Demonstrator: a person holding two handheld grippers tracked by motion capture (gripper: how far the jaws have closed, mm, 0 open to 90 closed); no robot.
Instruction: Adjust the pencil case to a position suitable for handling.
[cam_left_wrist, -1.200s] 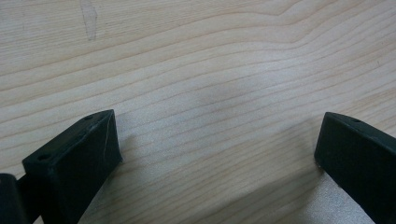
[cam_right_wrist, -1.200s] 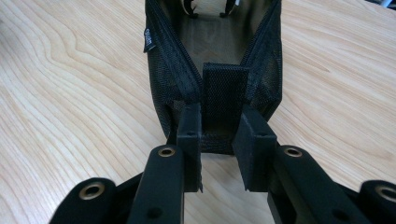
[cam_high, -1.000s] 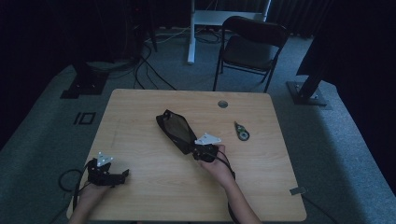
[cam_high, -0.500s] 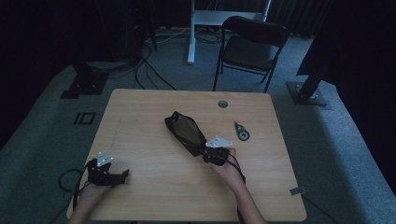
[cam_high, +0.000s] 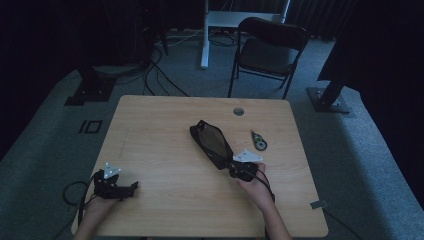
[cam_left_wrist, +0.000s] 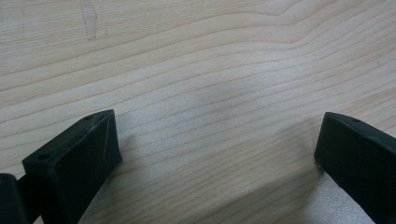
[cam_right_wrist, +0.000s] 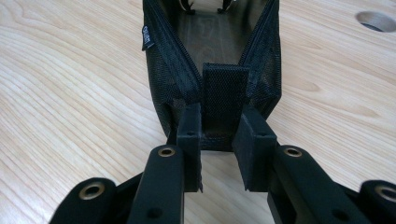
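Observation:
A black mesh zip pouch (cam_high: 212, 141) lies open on the wooden table (cam_high: 160, 130), running from the middle toward the right front. My right gripper (cam_high: 236, 170) is shut on the pouch's near end. In the right gripper view the jaws pinch the fabric tab (cam_right_wrist: 224, 91) at the end of the pouch (cam_right_wrist: 163, 56), whose zip gapes wide beyond it. My left gripper (cam_high: 133, 187) rests at the table's front left, far from the pouch. In the left gripper view its jaws stand wide open over bare wood, left gripper (cam_left_wrist: 217, 149).
A small round green and black tape dispenser (cam_high: 259, 142) lies just right of the pouch. A cable hole (cam_high: 238, 111) is near the far edge, and is also seen as the hole (cam_right_wrist: 376, 20) in the right gripper view. A folding chair (cam_high: 270, 47) stands behind the table.
My right gripper has moved to the right across the table, dragging the pouch with it. The left gripper has stayed in place.

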